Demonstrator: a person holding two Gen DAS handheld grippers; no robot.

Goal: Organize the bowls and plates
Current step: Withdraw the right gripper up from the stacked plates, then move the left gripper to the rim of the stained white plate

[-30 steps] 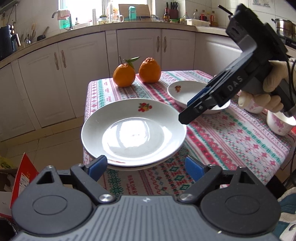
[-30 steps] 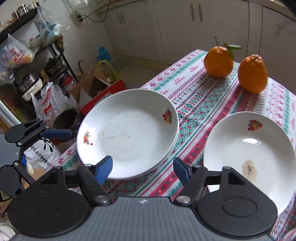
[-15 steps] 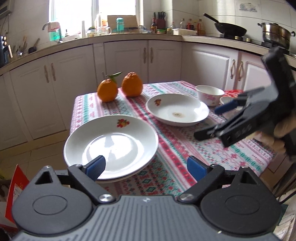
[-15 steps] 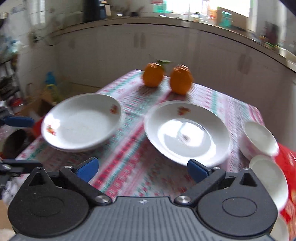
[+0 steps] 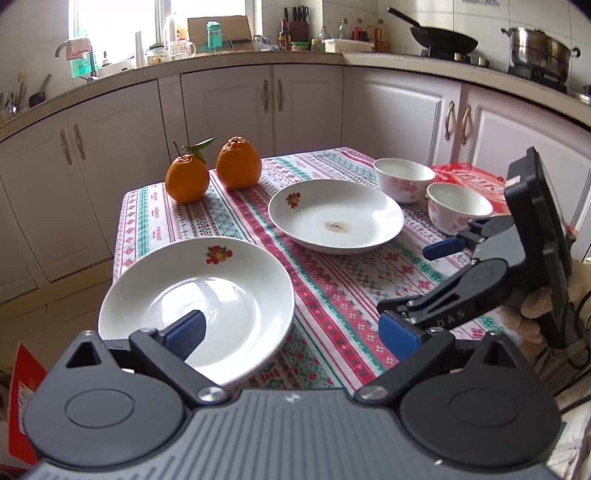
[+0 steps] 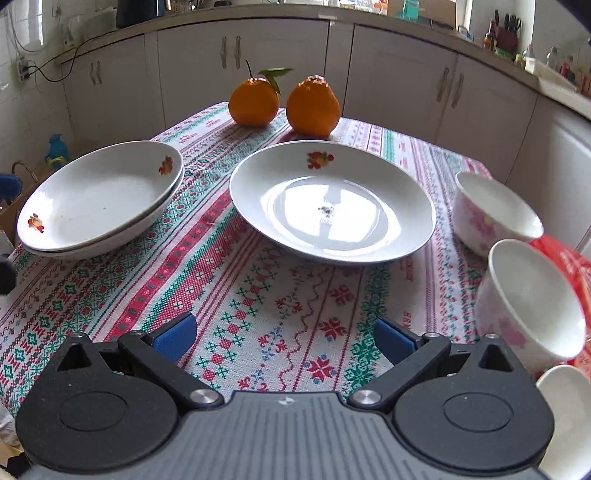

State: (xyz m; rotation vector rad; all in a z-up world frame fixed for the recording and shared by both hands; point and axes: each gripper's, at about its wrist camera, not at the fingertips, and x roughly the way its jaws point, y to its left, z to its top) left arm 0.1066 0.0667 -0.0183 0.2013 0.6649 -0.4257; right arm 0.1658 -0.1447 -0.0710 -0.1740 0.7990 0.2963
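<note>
A home kitchen: white cabinets [image 5: 229, 107] run under a curved counter [image 5: 207, 61] carrying a knife block [image 5: 297, 27], a wok [image 5: 441, 38] and a steel pot [image 5: 537, 51], while a patterned cloth covers the tabletop [image 5: 332, 280].

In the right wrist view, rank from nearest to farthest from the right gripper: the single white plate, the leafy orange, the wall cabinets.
From the right gripper:
1. Single white plate with fruit motif, centre of table.
2. Leafy orange, table's far edge, left of centre.
3. White wall cabinets, beyond the table.
</note>
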